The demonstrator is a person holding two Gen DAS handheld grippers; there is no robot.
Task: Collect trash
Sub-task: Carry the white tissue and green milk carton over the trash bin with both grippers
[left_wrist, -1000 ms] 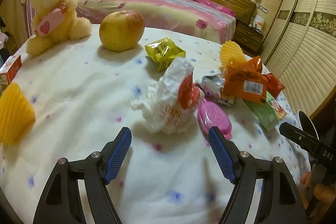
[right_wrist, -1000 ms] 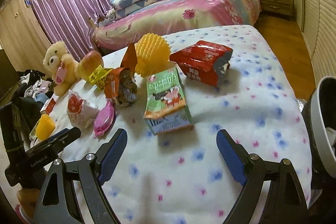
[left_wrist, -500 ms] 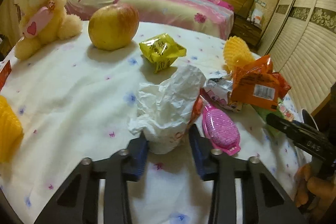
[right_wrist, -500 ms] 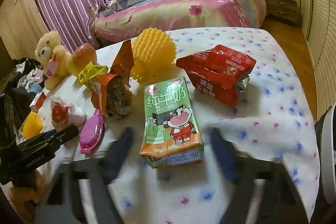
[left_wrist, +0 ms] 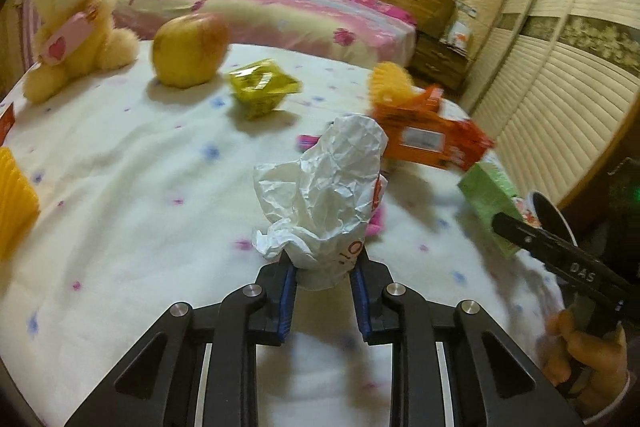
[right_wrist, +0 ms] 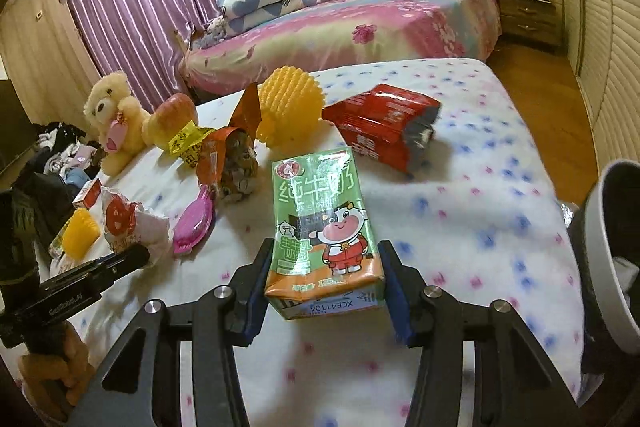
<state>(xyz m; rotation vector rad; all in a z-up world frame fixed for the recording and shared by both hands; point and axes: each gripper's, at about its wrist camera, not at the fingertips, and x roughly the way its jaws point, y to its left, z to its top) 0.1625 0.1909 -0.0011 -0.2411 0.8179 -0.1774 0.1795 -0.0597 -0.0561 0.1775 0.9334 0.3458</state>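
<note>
A crumpled white wrapper (left_wrist: 332,183) with red print stands up from the flowered tablecloth (left_wrist: 140,187). My left gripper (left_wrist: 323,267) is closing on its lower end, and both blue pads press on it. A green milk carton (right_wrist: 320,211) lies flat in front of the right wrist camera. My right gripper (right_wrist: 326,255) is shut on the carton's near end, one pad against each side. Further trash lies around: an orange packet (left_wrist: 424,139), a yellow packet (left_wrist: 262,87), a red packet (right_wrist: 384,123) and a pink wrapper (right_wrist: 194,223).
A teddy bear (left_wrist: 76,23) and an apple (left_wrist: 188,51) sit at the table's far side. Yellow foam nets (right_wrist: 290,107) (left_wrist: 12,199) lie on the cloth. A white bin (right_wrist: 612,227) stands off the table's right edge. A bed (right_wrist: 360,27) is behind.
Both grippers moved forward and closed, the left onto the white wrapper and the right onto the green milk carton. The wrapper now stands upright between the left pads.
</note>
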